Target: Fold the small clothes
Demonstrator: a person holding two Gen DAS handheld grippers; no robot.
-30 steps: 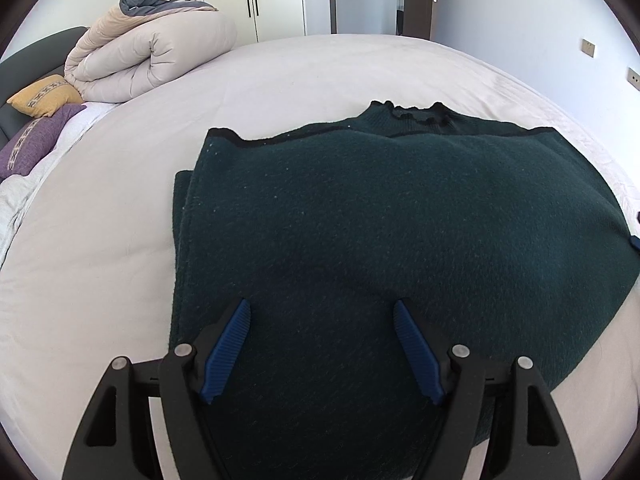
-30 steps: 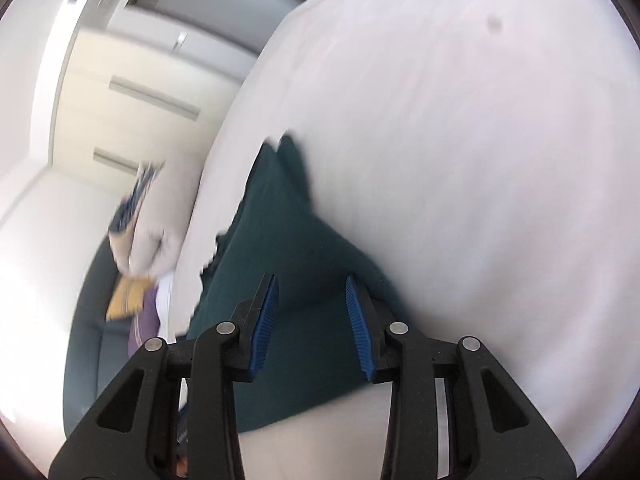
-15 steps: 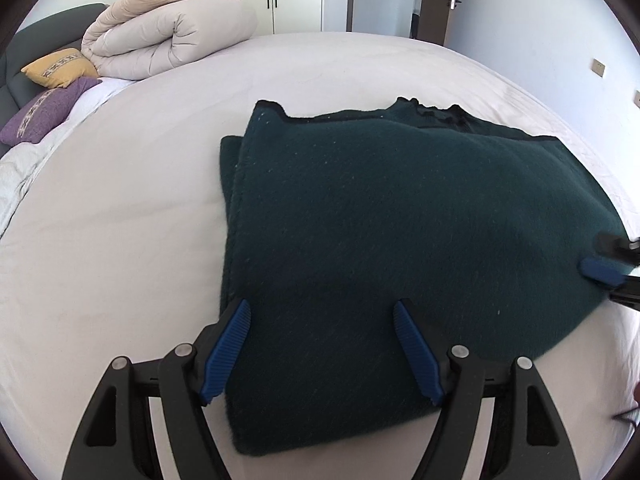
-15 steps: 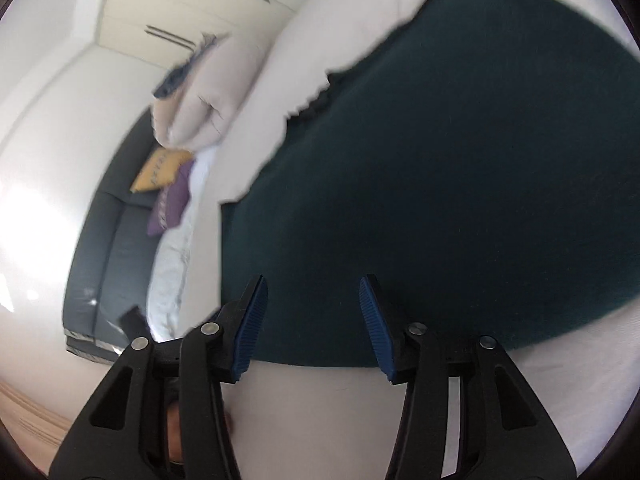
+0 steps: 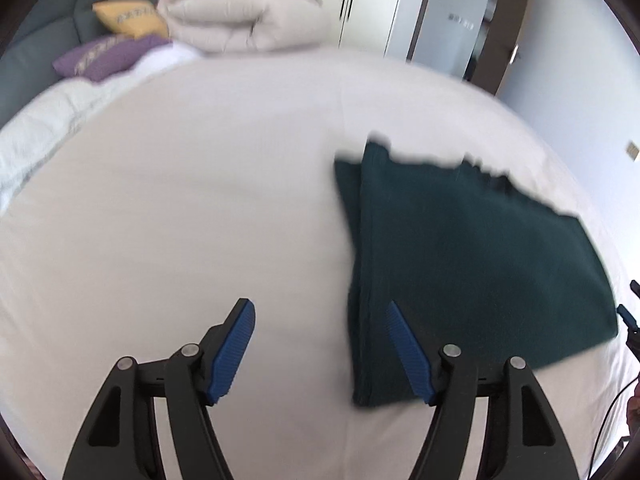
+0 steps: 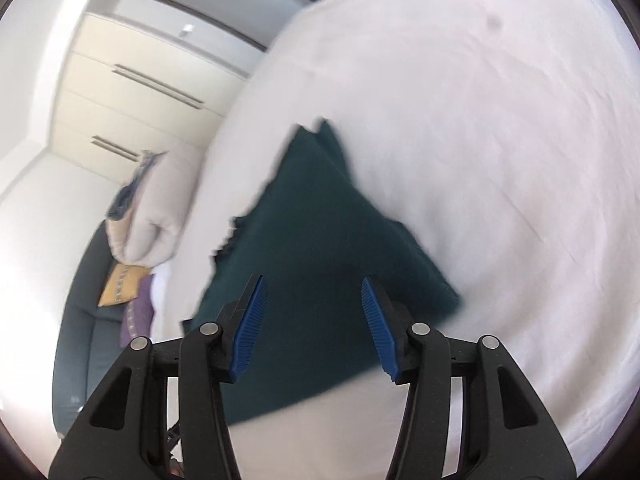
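Folded dark green sweater (image 5: 472,264) lying flat on white bed (image 5: 180,220). Rolled duvet (image 5: 244,12), yellow pillow (image 5: 128,18) and purple pillow (image 5: 104,56) far behind. Left hand-held gripper (image 5: 320,350) wide, closing, empty. Right hand-held gripper (image 6: 312,326) half-wide, opening, empty, above sweater.

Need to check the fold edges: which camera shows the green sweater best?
Left wrist view: the green sweater lies nearly whole on the bed, layered left edge visible. Right wrist view shows it tilted, blurred, and partly hidden behind the fingers.
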